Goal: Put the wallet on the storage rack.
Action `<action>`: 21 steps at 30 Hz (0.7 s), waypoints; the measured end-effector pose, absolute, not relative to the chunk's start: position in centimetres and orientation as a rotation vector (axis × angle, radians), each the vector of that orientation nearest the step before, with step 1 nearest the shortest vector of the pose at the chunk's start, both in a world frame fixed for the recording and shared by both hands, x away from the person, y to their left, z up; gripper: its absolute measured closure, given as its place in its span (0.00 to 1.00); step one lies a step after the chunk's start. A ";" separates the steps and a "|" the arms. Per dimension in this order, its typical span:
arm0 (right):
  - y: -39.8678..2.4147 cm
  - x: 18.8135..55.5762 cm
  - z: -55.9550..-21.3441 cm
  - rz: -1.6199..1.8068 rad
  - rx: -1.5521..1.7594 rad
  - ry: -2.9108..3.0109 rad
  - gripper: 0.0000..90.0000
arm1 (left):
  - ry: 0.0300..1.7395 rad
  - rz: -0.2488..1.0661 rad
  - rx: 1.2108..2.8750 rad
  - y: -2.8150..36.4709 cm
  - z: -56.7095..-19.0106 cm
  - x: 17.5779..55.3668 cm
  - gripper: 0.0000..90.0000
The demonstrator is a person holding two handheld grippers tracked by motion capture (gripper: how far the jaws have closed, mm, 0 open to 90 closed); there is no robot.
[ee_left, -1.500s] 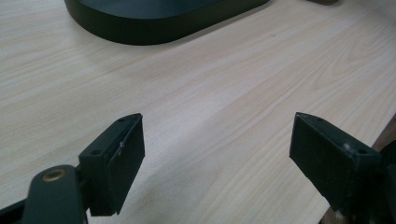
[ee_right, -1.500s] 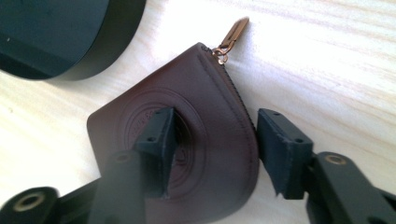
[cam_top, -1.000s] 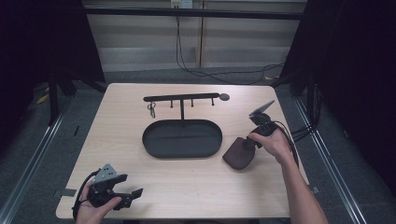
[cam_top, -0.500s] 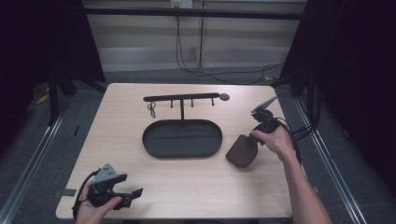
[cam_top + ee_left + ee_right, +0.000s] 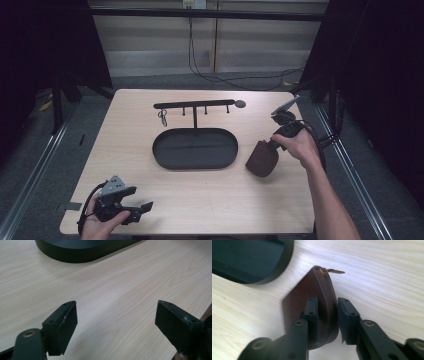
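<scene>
- Pinching a brown zipped pouch (image 5: 312, 292) on edge, the right claw (image 5: 327, 315) has just closed, just right of the black oval tray (image 5: 195, 148)
- Left claw (image 5: 116, 322) spread over the table (image 5: 210, 200), near corner

No legible text or labels anywhere

Right tool (image 5: 267, 150) gripping brown pouch (image 5: 260, 160)

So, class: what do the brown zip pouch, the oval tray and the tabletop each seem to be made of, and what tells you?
Brown zip pouch: probably leather or imitation leather, smooth with a faint sheen, dark zip, brass-coloured pull. Oval tray: matt black, likely painted metal or plastic; the look leaves it open. Tabletop: pale wood or wood-look laminate, with printed-looking grain lines.
</scene>
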State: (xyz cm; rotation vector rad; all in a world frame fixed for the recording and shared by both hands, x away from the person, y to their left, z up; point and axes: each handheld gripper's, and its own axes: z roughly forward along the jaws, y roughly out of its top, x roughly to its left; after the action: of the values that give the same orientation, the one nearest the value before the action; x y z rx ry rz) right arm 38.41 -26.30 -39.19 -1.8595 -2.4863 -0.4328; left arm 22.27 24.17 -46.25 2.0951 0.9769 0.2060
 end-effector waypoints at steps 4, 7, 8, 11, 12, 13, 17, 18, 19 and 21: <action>-26.0 38.5 -38.8 -0.410 -1.856 -2.492 0.81 | 0.973 0.203 2.097 24.1 -46.3 22.3 0.20; -25.9 38.5 -38.6 -0.403 -1.855 -2.501 0.82 | 0.973 0.203 2.099 24.1 -46.3 22.3 0.20; -25.9 38.5 -38.4 -0.402 -1.857 -2.503 0.82 | 0.973 0.203 2.099 24.1 -46.3 22.3 0.20; -25.7 38.4 -37.8 -0.394 -1.865 -2.519 0.82 | 0.972 0.201 2.099 24.1 -46.3 22.3 0.20; -25.7 38.4 -37.6 -0.392 -1.867 -2.527 0.82 | 0.973 0.204 2.097 24.1 -46.3 22.3 0.20; -25.6 38.4 -37.3 -0.391 -1.871 -2.528 0.82 | 0.972 0.203 2.098 24.1 -46.3 22.3 0.20; -25.4 38.4 -36.7 -0.372 -1.875 -2.549 0.83 | 0.971 0.202 2.101 24.2 -46.3 22.3 0.20; -25.3 38.5 -36.5 -0.367 -1.874 -2.550 0.83 | 0.971 0.202 2.101 24.2 -46.3 22.3 0.20; -25.2 38.5 -36.4 -0.363 -1.870 -2.555 0.83 | 0.971 0.203 2.100 24.1 -46.3 22.3 0.20; -25.0 38.5 -36.2 -0.357 -1.868 -2.560 0.83 | 0.971 0.202 2.100 24.1 -46.3 22.3 0.20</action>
State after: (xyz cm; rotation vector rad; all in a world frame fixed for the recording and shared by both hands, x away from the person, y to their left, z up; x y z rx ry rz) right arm 38.53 -25.03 -36.23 -1.8677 -2.5598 -0.3574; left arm 22.29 24.15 -46.27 2.0996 0.9710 0.2016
